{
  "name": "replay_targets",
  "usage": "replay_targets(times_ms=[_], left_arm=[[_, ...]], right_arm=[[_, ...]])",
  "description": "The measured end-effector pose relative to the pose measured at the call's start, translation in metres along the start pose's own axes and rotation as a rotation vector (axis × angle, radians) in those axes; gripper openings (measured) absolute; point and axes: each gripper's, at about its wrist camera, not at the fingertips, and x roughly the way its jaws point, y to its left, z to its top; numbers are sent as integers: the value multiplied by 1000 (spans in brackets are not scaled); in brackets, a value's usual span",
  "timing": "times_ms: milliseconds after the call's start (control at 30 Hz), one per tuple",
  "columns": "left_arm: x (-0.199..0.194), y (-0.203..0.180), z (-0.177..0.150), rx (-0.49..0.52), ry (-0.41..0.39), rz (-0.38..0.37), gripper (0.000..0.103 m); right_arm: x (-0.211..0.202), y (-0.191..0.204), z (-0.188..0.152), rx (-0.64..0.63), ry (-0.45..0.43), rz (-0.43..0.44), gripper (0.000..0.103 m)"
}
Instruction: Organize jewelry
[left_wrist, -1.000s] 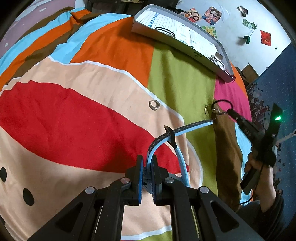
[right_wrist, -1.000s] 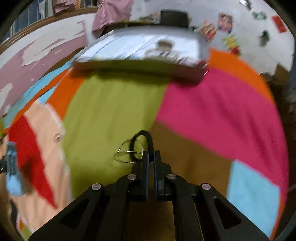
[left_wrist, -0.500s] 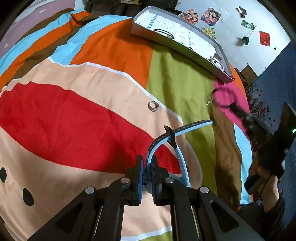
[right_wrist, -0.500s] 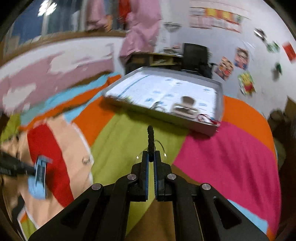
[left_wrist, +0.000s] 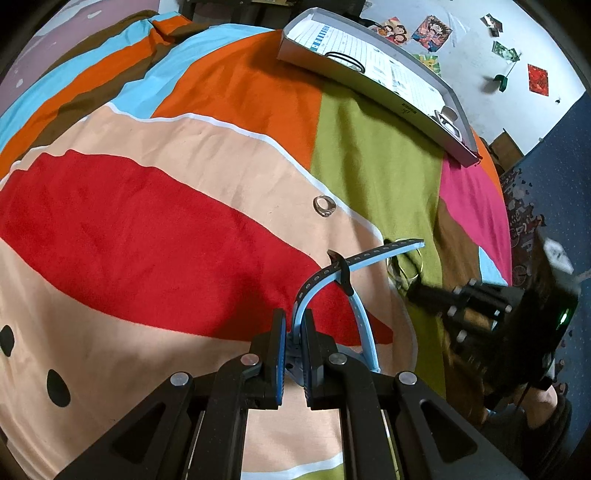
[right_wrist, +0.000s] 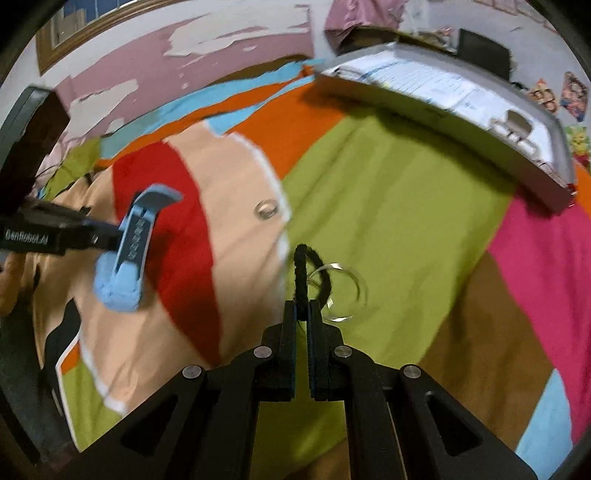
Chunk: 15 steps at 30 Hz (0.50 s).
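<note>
My left gripper (left_wrist: 293, 325) is shut on a light blue perforated watch strap (left_wrist: 354, 258), which arches up off the bedspread. The right wrist view shows the same strap (right_wrist: 133, 251) held at the left. My right gripper (right_wrist: 302, 314) is shut on a black cord loop (right_wrist: 301, 273) that stands up from its tips. A thin silver bangle (right_wrist: 343, 291) overlaps the loop and seems to hang from it. In the left wrist view the right gripper (left_wrist: 417, 291) hovers over the green patch just right of the strap's tip. A small silver ring (left_wrist: 325, 205) lies on the peach patch.
A grey tray (left_wrist: 388, 92) lined with printed paper sits at the far side of the bedspread (left_wrist: 184, 147), with a black loop and a clasp-like piece inside. A person's hand (left_wrist: 546, 398) holds the right tool. Posters hang on the wall behind.
The right gripper has carried the black loop and bangle from the pink and brown patches over to the green patch near the strap, rolling as it went. The left gripper has stayed still.
</note>
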Motion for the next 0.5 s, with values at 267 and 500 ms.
replay_targets(times_ms=[267,500], left_arm=[[1,4,-1,-11,8,6,7],[4,5,-3,-21,17,10,7]], right_arm=[[2,11,-12,-31,68,58,11],[-15,-11,-11,71,6,39,40]])
